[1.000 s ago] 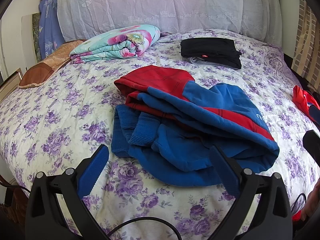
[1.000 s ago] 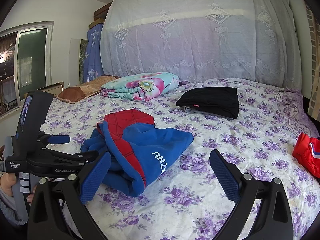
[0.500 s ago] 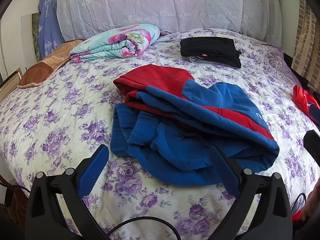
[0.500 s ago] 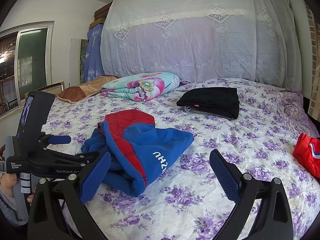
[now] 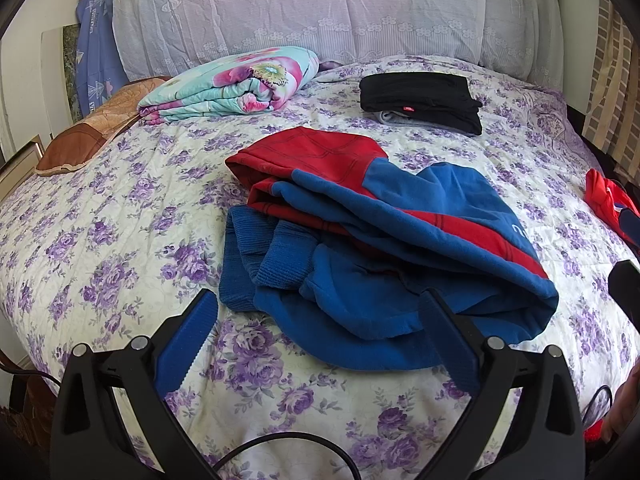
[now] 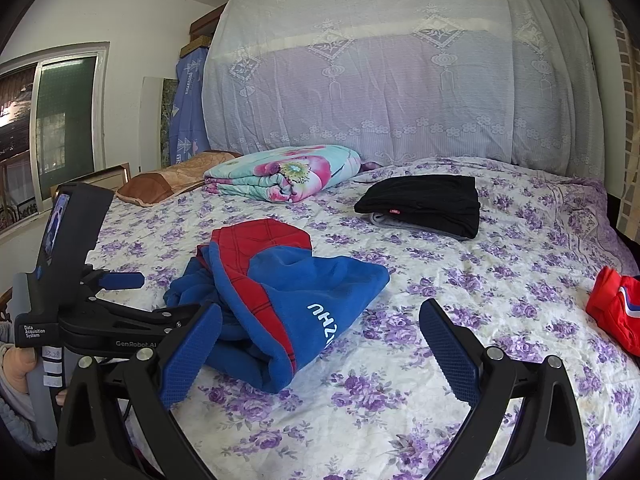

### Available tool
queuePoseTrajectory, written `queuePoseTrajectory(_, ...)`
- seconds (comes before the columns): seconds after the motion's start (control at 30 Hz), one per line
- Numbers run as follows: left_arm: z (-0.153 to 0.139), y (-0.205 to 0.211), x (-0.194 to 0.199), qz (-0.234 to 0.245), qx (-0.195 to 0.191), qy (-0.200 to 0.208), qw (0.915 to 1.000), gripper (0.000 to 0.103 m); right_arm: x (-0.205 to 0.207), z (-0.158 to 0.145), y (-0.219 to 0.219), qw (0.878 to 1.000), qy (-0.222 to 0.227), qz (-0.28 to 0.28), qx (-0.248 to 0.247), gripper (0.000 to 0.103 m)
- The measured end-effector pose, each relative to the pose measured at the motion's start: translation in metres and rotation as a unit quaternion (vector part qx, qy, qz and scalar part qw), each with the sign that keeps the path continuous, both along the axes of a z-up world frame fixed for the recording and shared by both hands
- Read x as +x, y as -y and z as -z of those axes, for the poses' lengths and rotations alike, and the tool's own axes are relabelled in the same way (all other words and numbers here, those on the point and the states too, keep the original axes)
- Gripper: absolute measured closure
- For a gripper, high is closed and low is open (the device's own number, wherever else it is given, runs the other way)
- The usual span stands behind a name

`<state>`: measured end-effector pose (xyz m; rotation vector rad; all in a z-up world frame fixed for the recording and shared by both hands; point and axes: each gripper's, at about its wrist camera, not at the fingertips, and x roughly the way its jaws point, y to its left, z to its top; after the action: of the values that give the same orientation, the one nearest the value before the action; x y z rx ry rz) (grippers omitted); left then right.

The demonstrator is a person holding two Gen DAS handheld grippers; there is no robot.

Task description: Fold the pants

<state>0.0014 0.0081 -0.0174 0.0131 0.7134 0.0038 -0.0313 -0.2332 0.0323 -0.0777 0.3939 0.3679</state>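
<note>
Purple-flowered white quilt covers the whole bed in front of you, and the crumpled blue-and-red fleece pants sit in a heap near its middle, ribbed cuffs bunched toward your side. Your left gripper hovers just short of that heap with jaws spread wide, nothing between them; your right gripper is off to the pants' right, jaws equally wide and empty. Beyond the pants lies a folded black garment, with a rolled floral blanket off to its left, and a red garment sits well to the pants' right. Watch out: the legs look tangled over each other, so pinching the nearest cuff could drag up several layers at once, and the heap may slide across the quilt instead of spreading flat.
</note>
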Motion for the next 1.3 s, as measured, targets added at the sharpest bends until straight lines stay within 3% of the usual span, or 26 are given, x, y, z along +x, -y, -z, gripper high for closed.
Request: queuePoseTrajectory(1.3, 0.0, 0.003, 0.001, -0.003, 0.005, -0.003, 1.0, 0.005, -0.002, -0.004, -0.014, 1.0, -0.001, -0.018, -0.005, 0.004)
